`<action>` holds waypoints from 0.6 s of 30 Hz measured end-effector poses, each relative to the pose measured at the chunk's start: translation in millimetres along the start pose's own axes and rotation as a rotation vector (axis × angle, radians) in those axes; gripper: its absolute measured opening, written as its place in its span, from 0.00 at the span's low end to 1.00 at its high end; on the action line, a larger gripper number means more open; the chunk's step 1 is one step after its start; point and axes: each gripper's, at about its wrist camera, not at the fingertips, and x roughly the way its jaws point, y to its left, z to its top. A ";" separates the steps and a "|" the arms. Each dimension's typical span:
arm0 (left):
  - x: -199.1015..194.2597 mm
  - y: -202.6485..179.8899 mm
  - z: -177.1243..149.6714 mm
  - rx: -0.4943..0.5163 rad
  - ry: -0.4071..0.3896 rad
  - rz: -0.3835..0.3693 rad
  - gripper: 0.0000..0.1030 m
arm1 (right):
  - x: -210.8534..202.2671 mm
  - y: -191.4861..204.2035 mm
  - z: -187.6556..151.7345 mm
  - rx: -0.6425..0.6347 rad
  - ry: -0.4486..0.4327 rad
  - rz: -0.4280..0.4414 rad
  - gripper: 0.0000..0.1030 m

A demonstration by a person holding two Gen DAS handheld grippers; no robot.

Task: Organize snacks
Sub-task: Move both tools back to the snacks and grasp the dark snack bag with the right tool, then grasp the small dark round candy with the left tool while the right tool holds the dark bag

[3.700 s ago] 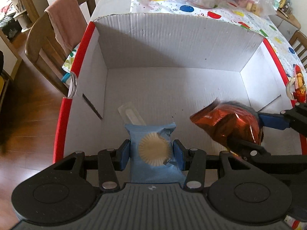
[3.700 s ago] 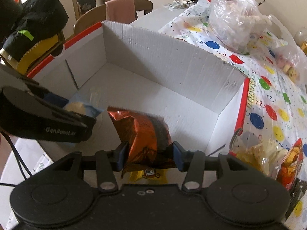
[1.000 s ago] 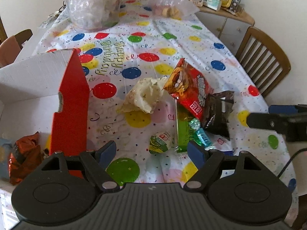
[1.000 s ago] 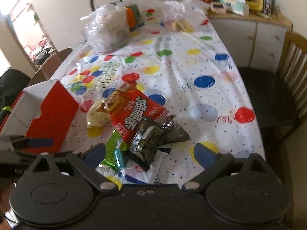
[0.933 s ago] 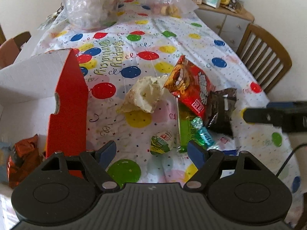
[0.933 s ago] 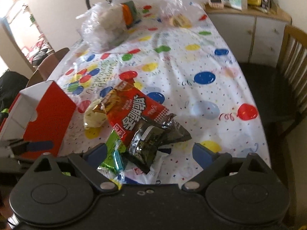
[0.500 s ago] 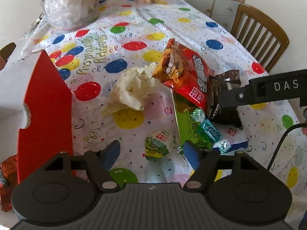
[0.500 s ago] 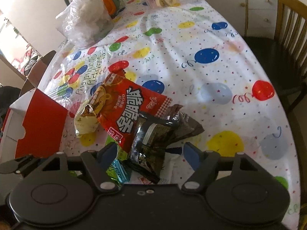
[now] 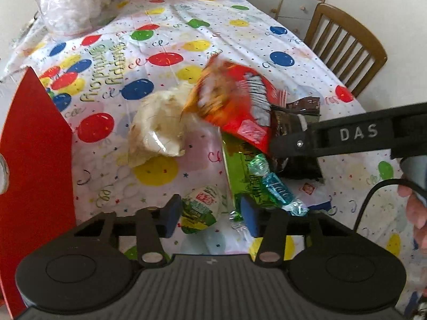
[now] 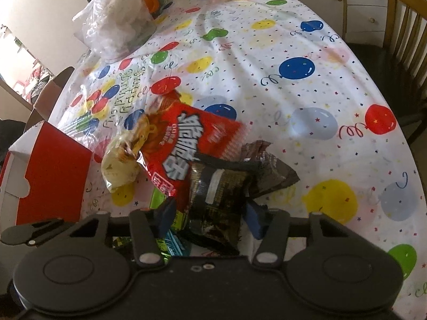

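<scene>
On the balloon tablecloth lies a heap of snacks: a red noodle-snack bag (image 9: 234, 101) (image 10: 186, 144), a pale clear bag (image 9: 157, 128) (image 10: 120, 168), a green pack (image 9: 240, 165), a teal candy (image 9: 277, 189) and a dark packet (image 10: 216, 200) (image 9: 299, 168). My left gripper (image 9: 210, 217) is open, its blue pads either side of a small green-and-white packet (image 9: 201, 209). My right gripper (image 10: 210, 216) is open and straddles the dark packet, the right pad near its edge. The red bag looks blurred. The red and white box (image 9: 34, 160) (image 10: 53, 173) stands at the left.
Clear plastic bags of food (image 9: 77, 2) (image 10: 120, 24) sit at the table's far end. A wooden chair (image 9: 347, 40) (image 10: 408, 26) stands on the right side, with a cabinet behind it. A hand (image 9: 416, 213) holds the right gripper at the right edge.
Both grippers have left the box, where the blue and orange packets now lie, and dropped towards the snack heap. Their jaws have narrowed over the last half second; the red bag shifted.
</scene>
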 end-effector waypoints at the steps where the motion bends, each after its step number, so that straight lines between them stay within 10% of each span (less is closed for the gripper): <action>1: 0.2 1.9 -0.3 -0.009 0.002 -0.012 0.40 | 0.1 -0.3 -0.3 0.000 0.001 0.000 0.45; 18: -7.0 13.4 -9.7 -0.101 -0.017 -0.054 0.10 | -20.9 -1.9 -15.0 -0.017 -0.023 0.009 0.35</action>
